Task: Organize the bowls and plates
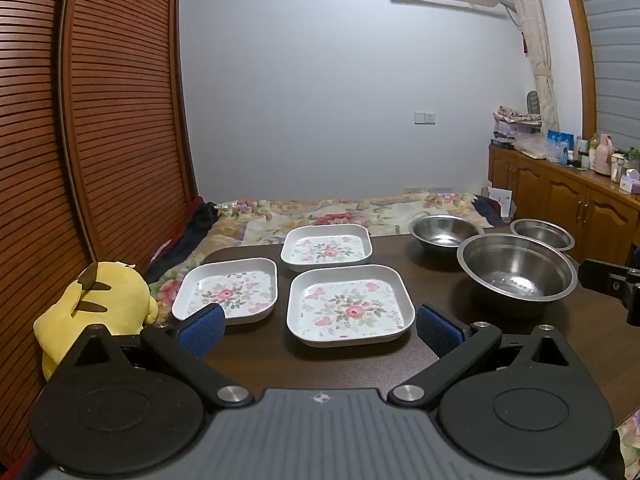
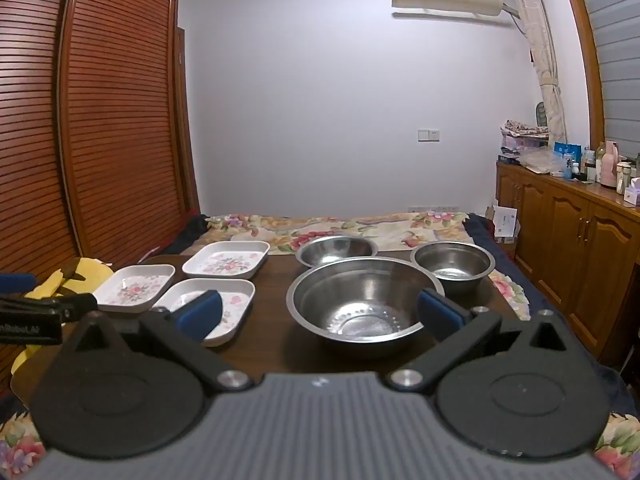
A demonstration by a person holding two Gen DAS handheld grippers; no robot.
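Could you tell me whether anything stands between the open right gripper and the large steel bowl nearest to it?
Nothing visible does. The right gripper is open and faces the large stainless steel bowl directly, with only bare dark wooden table in front. The nearest white floral square plate sits off to the left.

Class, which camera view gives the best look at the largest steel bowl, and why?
The right wrist view: the largest steel bowl sits central, between the open right gripper fingers, its perforated bottom visible. The left wrist view shows it off to the right, whole but at a shallower angle.
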